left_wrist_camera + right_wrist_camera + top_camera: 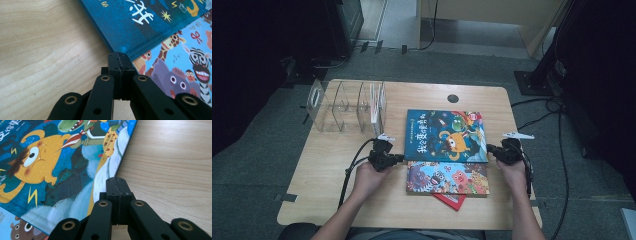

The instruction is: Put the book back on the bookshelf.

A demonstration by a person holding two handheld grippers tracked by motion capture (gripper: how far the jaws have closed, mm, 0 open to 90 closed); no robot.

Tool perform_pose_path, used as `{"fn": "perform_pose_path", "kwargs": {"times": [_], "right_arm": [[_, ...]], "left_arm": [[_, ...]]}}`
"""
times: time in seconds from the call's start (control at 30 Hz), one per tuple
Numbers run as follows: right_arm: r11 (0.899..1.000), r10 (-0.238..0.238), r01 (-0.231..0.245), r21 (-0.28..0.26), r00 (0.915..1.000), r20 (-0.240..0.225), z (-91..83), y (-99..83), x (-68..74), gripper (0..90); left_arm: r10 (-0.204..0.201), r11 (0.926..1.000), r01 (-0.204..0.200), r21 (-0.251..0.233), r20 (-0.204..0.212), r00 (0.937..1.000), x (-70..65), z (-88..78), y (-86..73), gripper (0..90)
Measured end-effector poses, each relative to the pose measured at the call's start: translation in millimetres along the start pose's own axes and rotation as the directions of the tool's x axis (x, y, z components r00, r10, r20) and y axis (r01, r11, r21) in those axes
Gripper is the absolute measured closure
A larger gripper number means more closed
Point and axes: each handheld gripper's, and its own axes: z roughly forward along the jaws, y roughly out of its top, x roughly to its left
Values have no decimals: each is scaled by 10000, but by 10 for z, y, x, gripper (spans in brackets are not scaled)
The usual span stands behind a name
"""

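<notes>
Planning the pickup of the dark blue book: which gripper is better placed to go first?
Probably left: the left gripper, shut, sits at the dark blue book's near corner. The right gripper, shut, is beside its opposite edge.

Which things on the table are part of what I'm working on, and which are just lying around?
In play: dark blue book, left gripper and right gripper, both shut at its sides.
Lying about: animal book, red book, clear file rack.

Glossy blue book (446,135); matt wood table (332,165); clear plastic rack (343,106).
</notes>
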Motion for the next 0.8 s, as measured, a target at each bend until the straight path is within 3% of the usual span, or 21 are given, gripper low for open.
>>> {"fn": "perform_pose_path", "kwargs": {"times": [0.27,0.47,0.63,0.73,0.8], "right_arm": [[9993,-203,209,299,9996,-199,-50,-31,58,900],[9990,-222,234,374,9993,-304,-47,-21,55,900],[9997,-230,232,60,9993,-300,19,36,23,900],[9997,-261,261,-14,9996,-105,88,90,6,900],[9998,-214,213,-55,9997,-98,124,121,-2,900]], "left_arm": [[154,9998,-153,128,-112,9998,-86,-74,-109,900],[114,9999,-115,120,42,9999,-81,-92,-130,898],[-151,9998,151,134,-35,9999,-9,-96,-64,756],[-111,9997,113,202,-108,9999,34,-91,4,643],[-358,9990,356,282,55,9993,89,-82,67,561]]}}
